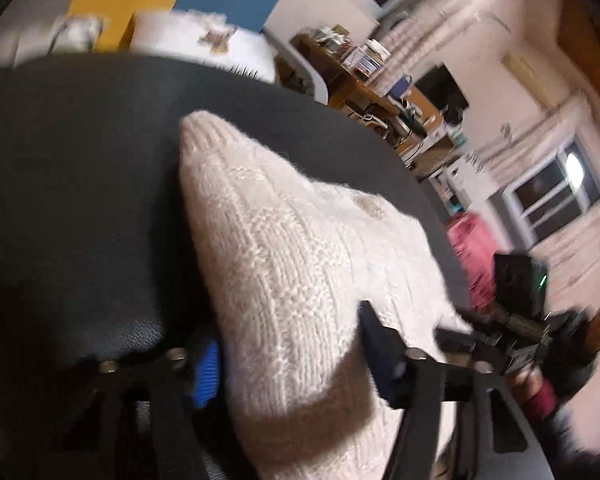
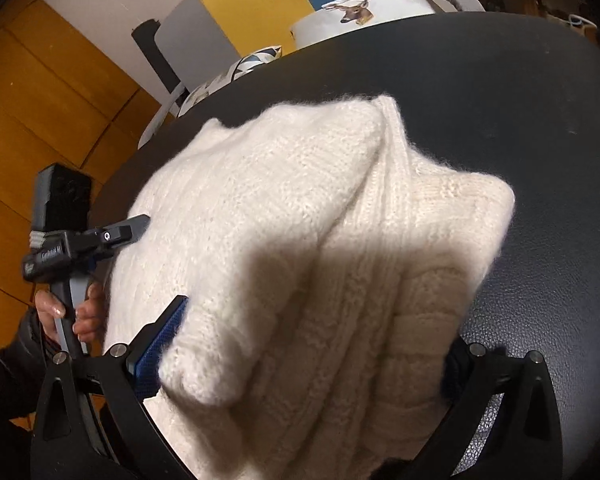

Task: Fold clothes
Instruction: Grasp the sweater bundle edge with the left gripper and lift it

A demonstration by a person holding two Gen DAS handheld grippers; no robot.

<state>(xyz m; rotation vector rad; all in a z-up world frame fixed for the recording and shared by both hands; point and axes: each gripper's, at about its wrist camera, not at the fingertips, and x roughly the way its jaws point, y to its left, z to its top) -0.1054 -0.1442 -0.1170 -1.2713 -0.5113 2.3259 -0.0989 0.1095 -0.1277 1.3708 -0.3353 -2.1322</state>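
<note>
In the right wrist view, a wooden floor (image 2: 40, 128) fills the far left, and above it stands the left gripper (image 2: 140, 222), held by a hand (image 2: 74, 316) wrapped around its handle. Only one of its fingers shows there, its tip touching the left edge of a white knitted sweater (image 2: 300, 240). The sweater lies folded into a thick bundle on a dark round counter (image 2: 540, 120), with a ribbed fold rising toward the counter's far side. The right gripper (image 2: 304, 360) straddles the near end of the bundle: its blue-padded fingers (image 2: 160, 344) stand wide apart on either side of the knit, and whether they press it or only flank it cannot be told. Beyond the counter, a white cushion (image 2: 360, 4) printed with a deer head sits before yellow and blue wall panels.

In the left wrist view, the sweater (image 1: 292, 264) runs between the left gripper (image 1: 288, 352), whose fingers (image 1: 206, 376) sit on both sides of the fabric with a broad gap; a firm grip cannot be confirmed. To the right, the other gripper (image 1: 456, 334) reaches the sweater's edge, and a cluttered wooden desk (image 1: 372, 92) stands further back.
</note>
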